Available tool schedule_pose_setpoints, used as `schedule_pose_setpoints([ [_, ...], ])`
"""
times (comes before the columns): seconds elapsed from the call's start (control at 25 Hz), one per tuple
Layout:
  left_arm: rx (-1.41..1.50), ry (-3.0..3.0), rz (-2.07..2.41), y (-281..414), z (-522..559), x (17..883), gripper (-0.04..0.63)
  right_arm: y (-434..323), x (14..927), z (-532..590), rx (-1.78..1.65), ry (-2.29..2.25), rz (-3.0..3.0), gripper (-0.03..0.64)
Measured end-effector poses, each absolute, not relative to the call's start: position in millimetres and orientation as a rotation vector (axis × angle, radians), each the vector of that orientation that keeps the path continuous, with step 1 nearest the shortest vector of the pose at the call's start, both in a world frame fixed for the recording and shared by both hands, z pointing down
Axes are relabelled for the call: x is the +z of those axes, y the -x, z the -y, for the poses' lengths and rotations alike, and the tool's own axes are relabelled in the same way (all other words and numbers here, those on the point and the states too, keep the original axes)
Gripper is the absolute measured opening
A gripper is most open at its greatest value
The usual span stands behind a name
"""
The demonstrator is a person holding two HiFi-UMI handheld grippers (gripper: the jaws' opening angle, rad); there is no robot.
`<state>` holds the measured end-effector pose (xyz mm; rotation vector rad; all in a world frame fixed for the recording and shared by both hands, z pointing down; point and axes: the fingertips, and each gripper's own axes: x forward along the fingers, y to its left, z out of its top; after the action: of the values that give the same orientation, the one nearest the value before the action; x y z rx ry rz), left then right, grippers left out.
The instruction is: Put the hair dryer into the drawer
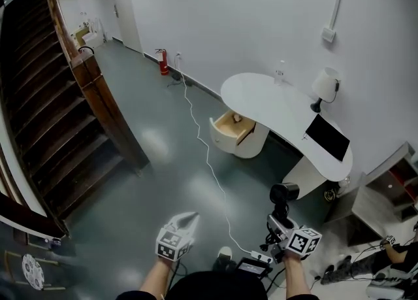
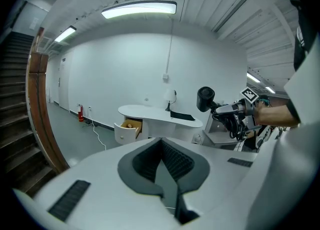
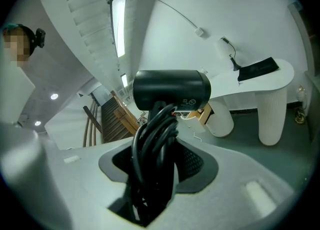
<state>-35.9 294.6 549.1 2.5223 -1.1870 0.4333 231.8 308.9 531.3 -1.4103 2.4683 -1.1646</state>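
A black hair dryer (image 1: 284, 194) stands upright in my right gripper (image 1: 279, 217), which is shut on its handle and the black cord wound around it. In the right gripper view the dryer's barrel (image 3: 170, 89) lies crosswise above the jaws (image 3: 159, 141). My left gripper (image 1: 189, 219) is beside it on the left, shut and holding nothing, its pads meeting at the tip (image 2: 161, 141). From the left gripper view, the dryer (image 2: 205, 98) shows at the right. Ahead, across the floor, the white drawer (image 1: 232, 129) stands pulled open under the white desk (image 1: 261, 93), with a small object inside.
A white lamp (image 1: 324, 86) and a black flat panel (image 1: 326, 136) sit on the desk. A white cable (image 1: 209, 161) runs over the grey floor. A wooden staircase (image 1: 46, 116) is on the left, a red fire extinguisher (image 1: 163, 62) by the far wall, and a shelf (image 1: 392, 194) at the right.
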Motion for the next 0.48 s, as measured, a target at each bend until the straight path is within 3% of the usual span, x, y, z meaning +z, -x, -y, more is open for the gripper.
schedule_pose_setpoints([
  [0.48, 0.453, -2.477, 1.252, 6, -244, 551, 0.012, -255, 538, -245, -1.162, 1.361, -2.566, 0.192],
])
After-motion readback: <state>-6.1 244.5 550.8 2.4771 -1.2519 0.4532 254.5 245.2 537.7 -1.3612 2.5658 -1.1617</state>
